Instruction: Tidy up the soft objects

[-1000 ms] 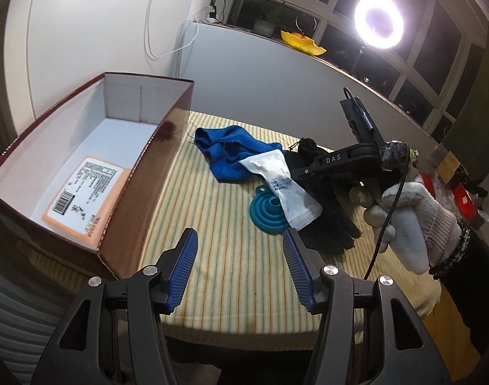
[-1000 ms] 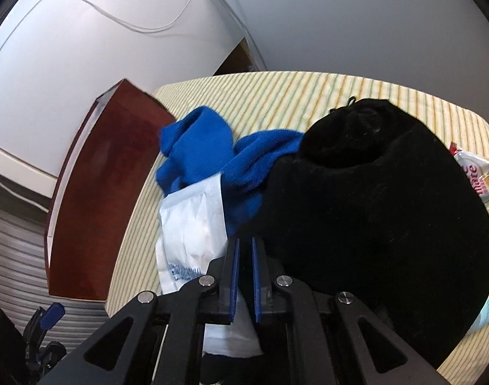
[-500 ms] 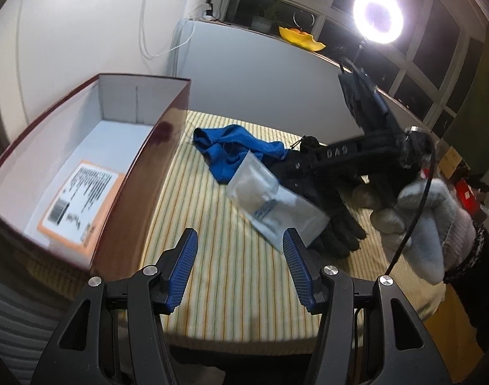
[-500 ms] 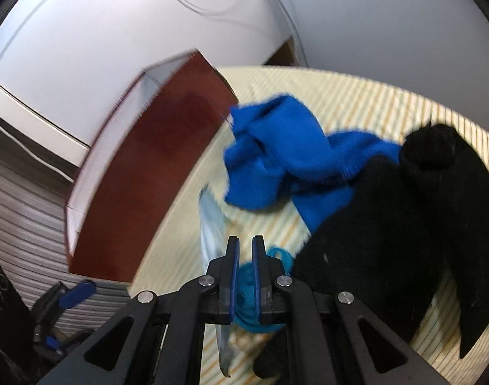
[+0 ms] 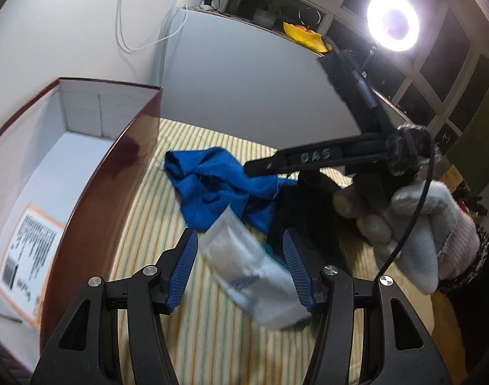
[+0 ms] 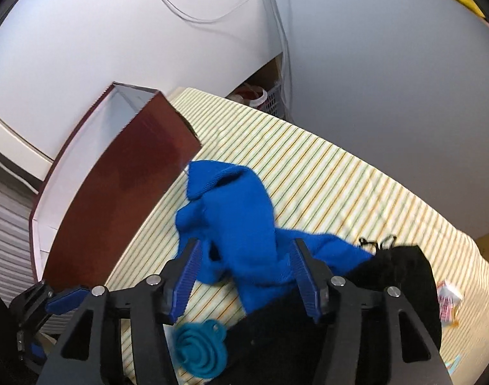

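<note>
A crumpled blue cloth (image 5: 218,189) (image 6: 241,224) lies on the striped tablecloth beside a black cloth (image 6: 388,276) (image 5: 305,221). A white plastic packet (image 5: 247,272) lies between the fingers of my left gripper (image 5: 241,269), which is open; I cannot tell if it touches them. My right gripper (image 6: 244,276) is open just above the blue cloth and shows in the left wrist view (image 5: 266,166). A dark red box (image 5: 93,166) (image 6: 122,199), white inside, stands at the left.
A teal collapsible funnel (image 6: 202,349) lies under my right gripper, partly hidden by the packet in the left wrist view (image 5: 270,250). A small snack wrapper (image 6: 448,298) lies at the right. A ring light (image 5: 392,26) shines by the window.
My right gripper has opened and let go of the white packet, then moved over the blue cloth. The packet now sits lower, between my left gripper's fingers. My left gripper has moved forward.
</note>
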